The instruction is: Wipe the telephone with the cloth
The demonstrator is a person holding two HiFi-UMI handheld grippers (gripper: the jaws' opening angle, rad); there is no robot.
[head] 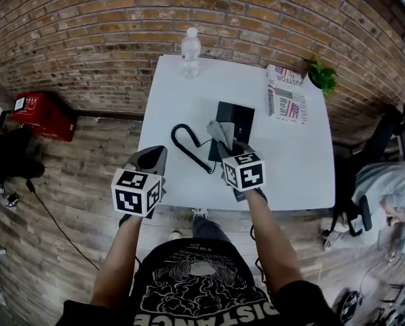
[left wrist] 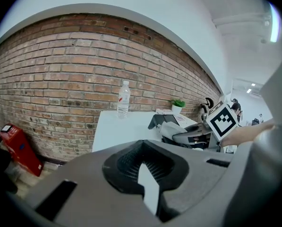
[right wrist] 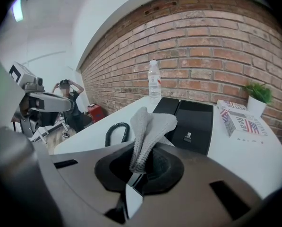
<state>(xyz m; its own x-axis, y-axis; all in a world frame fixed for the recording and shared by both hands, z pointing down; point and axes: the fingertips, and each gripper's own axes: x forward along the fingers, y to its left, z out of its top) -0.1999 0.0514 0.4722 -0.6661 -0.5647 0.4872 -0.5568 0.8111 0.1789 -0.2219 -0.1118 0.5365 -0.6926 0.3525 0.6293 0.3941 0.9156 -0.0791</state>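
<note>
A black telephone lies in the middle of the white table, its coiled cord curling off to the left. My right gripper is shut on a grey cloth, which sticks up from the jaws just in front of the telephone's near end. My left gripper hovers at the table's near left edge, shut with nothing in it. From the left gripper view the telephone and the right gripper appear at the right.
A clear water bottle stands at the table's far edge. A printed box and a small green plant are at the far right. A red case sits on the floor left.
</note>
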